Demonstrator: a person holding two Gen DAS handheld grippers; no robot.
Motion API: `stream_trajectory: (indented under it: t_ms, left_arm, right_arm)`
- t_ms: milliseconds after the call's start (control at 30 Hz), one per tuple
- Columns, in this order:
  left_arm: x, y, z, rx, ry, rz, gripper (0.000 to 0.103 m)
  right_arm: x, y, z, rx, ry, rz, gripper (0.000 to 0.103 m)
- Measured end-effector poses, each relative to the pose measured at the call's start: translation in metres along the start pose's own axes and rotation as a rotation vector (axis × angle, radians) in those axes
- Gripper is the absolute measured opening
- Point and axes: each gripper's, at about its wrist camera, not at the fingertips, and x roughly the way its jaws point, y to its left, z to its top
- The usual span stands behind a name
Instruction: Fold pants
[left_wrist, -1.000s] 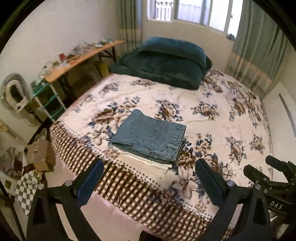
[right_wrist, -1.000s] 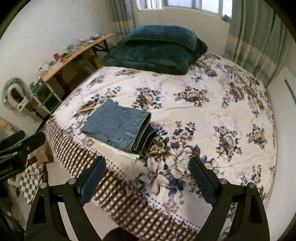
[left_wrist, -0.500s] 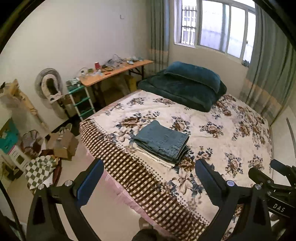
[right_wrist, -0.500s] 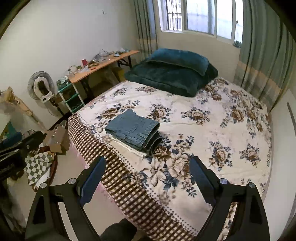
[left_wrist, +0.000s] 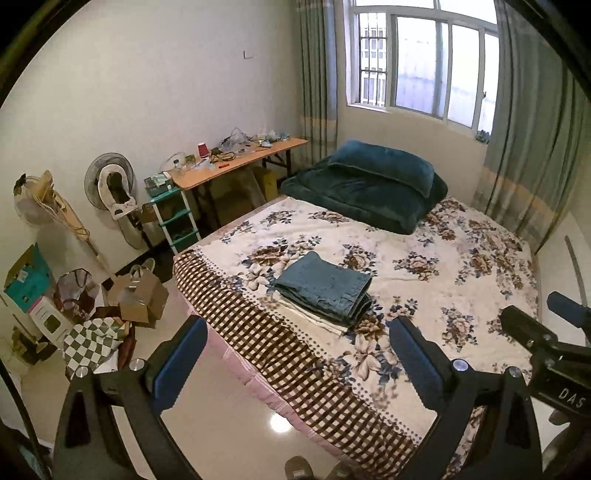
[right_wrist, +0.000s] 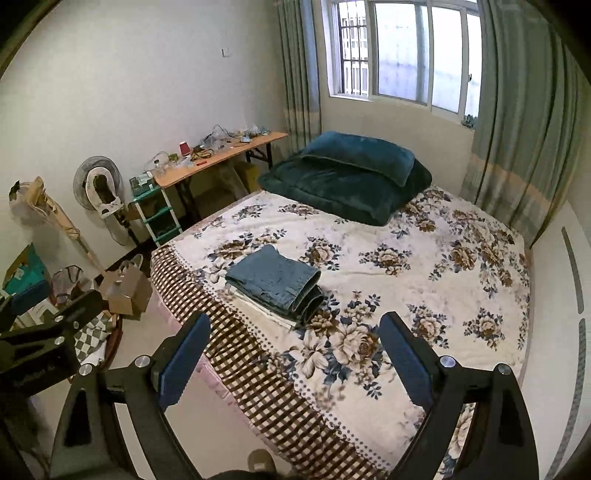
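I read the fold as finished: the pants (left_wrist: 325, 290) lie as a compact denim rectangle on the bed (left_wrist: 424, 295), near its checked foot edge, stacked on a pale folded garment (left_wrist: 314, 319) that peeks out beneath

Both views sit well back from the mattress, so the step in hand looks like a retreat. To do it well I'd keep both tools high and clear of the bedspread, drag nothing across the stack, and watch the floor clutter on the left: the cardboard boxes (left_wrist: 142, 295) and the checked cloth (left_wrist: 96, 343)

Left gripper (left_wrist: 295, 363): jaws spread wide, blue pads far apart, nothing between them, touching nothing; it hangs over the floor and the bed's edge

Right gripper (right_wrist: 295, 360): same state, fully parted, empty, no contact with the fabric. The left view catches it at lower right, the right view catches the left tool at lower left, so the two are held side by side, apart

Rolled edges of the denim face the grippers; the stack looks square and stable, in my judgement needing no correction

A shoe tip (left_wrist: 297, 467) shows at the bottom edge, beside the bed

Dark green bedding (left_wrist: 369, 184) sits at the head, well apart from the pants
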Motion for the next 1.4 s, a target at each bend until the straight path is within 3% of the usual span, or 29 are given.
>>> stream_trajectory:
  t_ms: [233, 433, 1100, 1400]
  left_arm:
    - [-0.002, 0.000, -0.003, 0.000, 0.018, 0.000, 0.101]
    - [0.016, 0.004, 0.006, 0.007, 0.053, 0.004, 0.101]
    - [0.112, 0.010, 0.048, 0.000, 0.125, 0.048, 0.102]
    - [0.140, 0.002, 0.044, 0.004, 0.171, 0.044, 0.103]
  right_arm:
    - [-0.020, 0.014, 0.002, -0.008, -0.015, 0.001, 0.099]
    - [-0.007, 0.016, 0.007, 0.002, 0.004, -0.010, 0.099]
    - [0.128, 0.003, 0.068, 0.033, 0.095, -0.068, 0.099]
    - [0.167, -0.009, 0.066, 0.050, 0.130, -0.085, 0.099]
